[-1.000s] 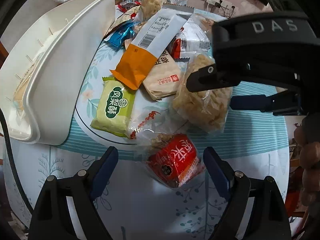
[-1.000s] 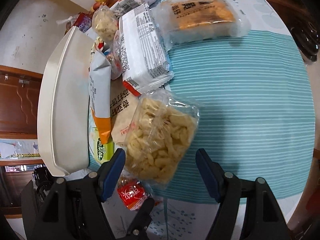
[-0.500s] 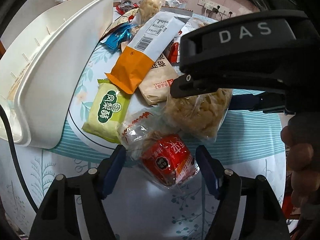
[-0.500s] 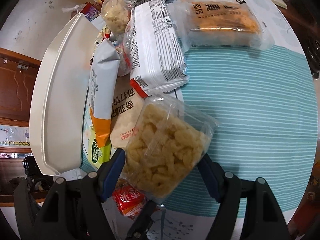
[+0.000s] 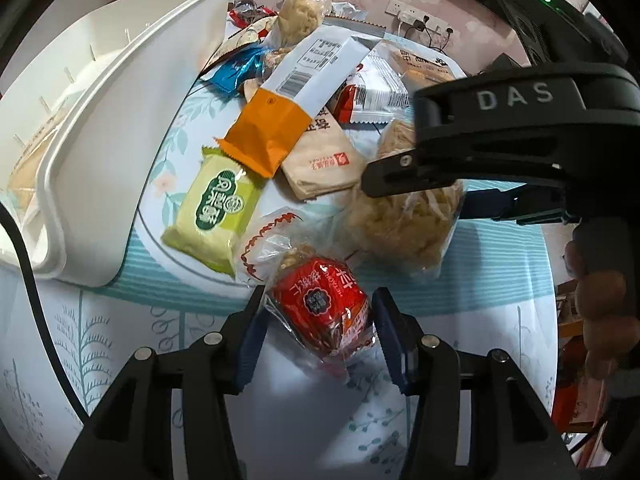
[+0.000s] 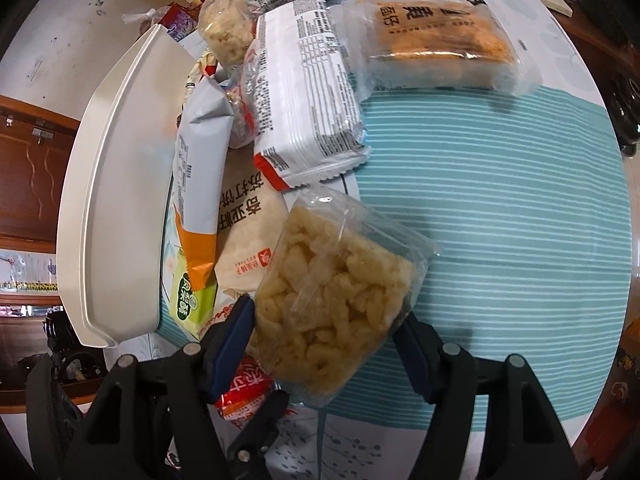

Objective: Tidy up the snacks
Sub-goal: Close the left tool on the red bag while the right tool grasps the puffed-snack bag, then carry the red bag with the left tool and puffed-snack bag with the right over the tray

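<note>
Both tools are coming together on separate snacks at the near end of the pile, with the white bin (image 5: 96, 152) standing just left of that pile on the worktop (image 5: 288, 432). The left tool (image 5: 318, 332) has just been closing, and its blue pads now sit against either side of the red snack pack (image 5: 320, 304), which lies in a loose clear wrapper nearest the camera, well right of the bin. The right tool (image 6: 328, 344) has also just been narrowing around the clear bag of puffed snack (image 6: 332, 304); its pads look to touch the bag's sides, though how firmly they press I cannot tell. The likely trouble is the wrapping: the red pack's slack film could slide or bunch between the pads, so it may slip out on the lift. The puffed bag is wide and crushable, so a hard squeeze risks breaking its contents, a soft one dropping it. The two tools work very close together and could knock each other. The green pastry pack (image 5: 216, 208), lying between red pack and bin, may be dragged along.
</note>
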